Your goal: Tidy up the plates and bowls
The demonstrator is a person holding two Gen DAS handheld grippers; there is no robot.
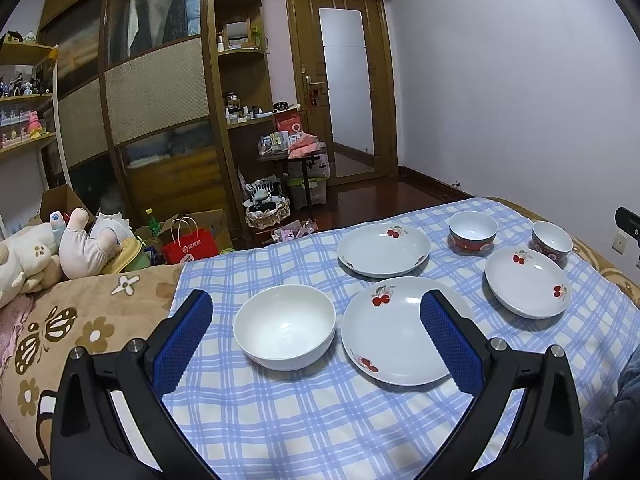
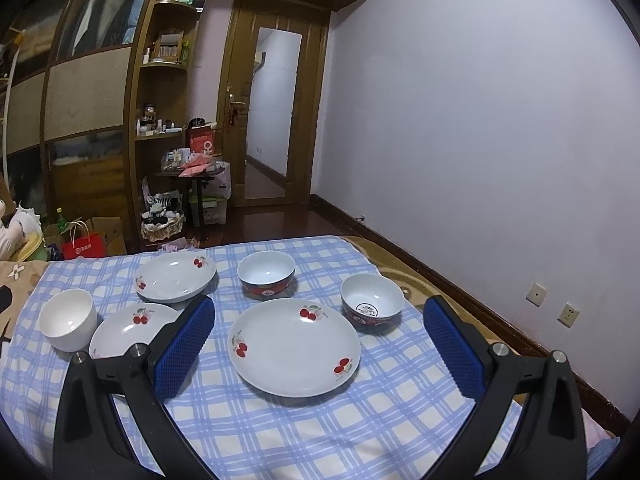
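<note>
Far left, a plain white ceramic bowl sits mouth up on the blue-and-white checked cloth over the bed. Just right, near: white cherry-print plate, partly hidden by left tool finger. Far: second cherry plate. Right of that, red-sided bowl w/ white inside, third cherry plate, then another red bowl w/ print inside, too small to read. All round, no long axis. Both tools, incl. right tool, wide open, holding nothing, hovering over near edge.
</note>
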